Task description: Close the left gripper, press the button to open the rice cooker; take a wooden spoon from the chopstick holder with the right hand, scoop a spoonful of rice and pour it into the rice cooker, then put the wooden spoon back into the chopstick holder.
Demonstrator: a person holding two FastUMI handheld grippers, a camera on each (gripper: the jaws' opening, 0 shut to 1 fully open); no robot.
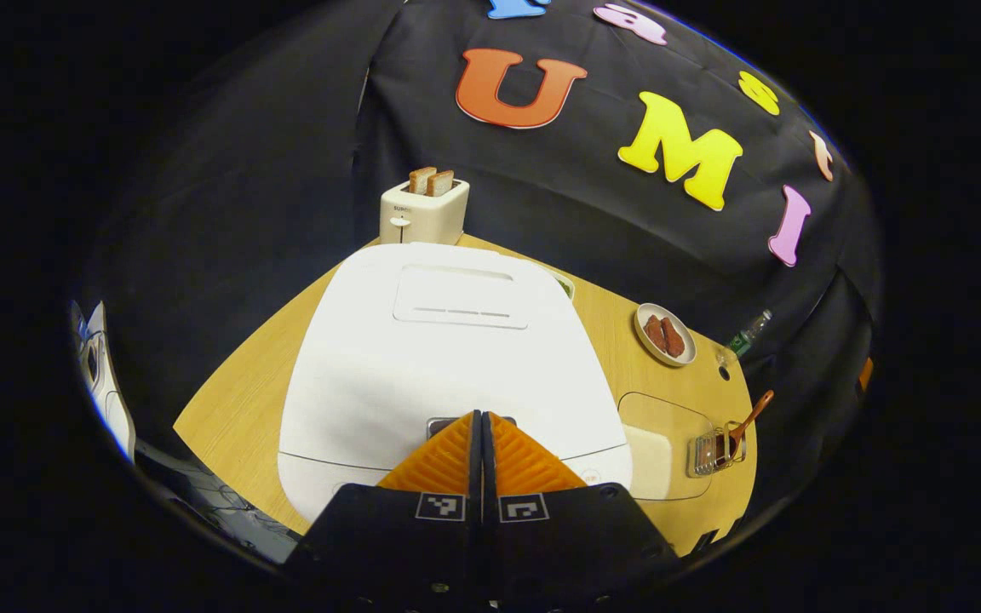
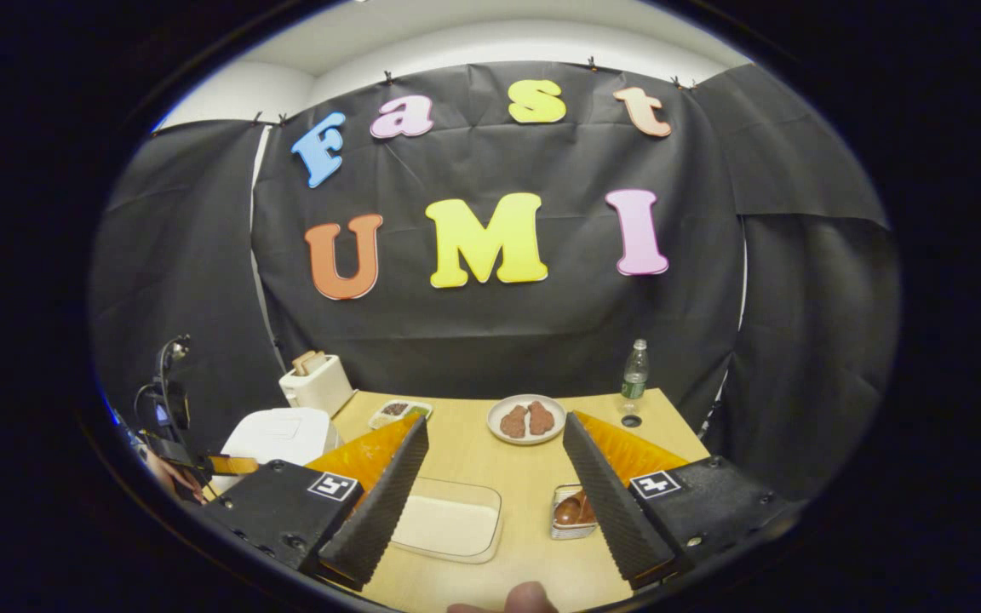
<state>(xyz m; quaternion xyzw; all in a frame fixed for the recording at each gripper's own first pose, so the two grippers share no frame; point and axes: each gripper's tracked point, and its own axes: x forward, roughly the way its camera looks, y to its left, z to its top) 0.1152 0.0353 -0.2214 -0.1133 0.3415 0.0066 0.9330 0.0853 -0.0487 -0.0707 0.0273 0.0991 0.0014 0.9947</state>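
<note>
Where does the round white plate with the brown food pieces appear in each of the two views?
Left gripper view: the round white plate with brown food pieces lies right of centre, beyond the white rice cooker.
Right gripper view: the plate lies at centre, on the table's far part.
Shared landmark: the white toaster holding bread slices.

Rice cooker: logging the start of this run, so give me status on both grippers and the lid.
Left gripper shut, fingers at the rice cooker front button, lid down. Right gripper open, empty. Wooden spoon in chopstick holder. Nothing in the way.
</note>
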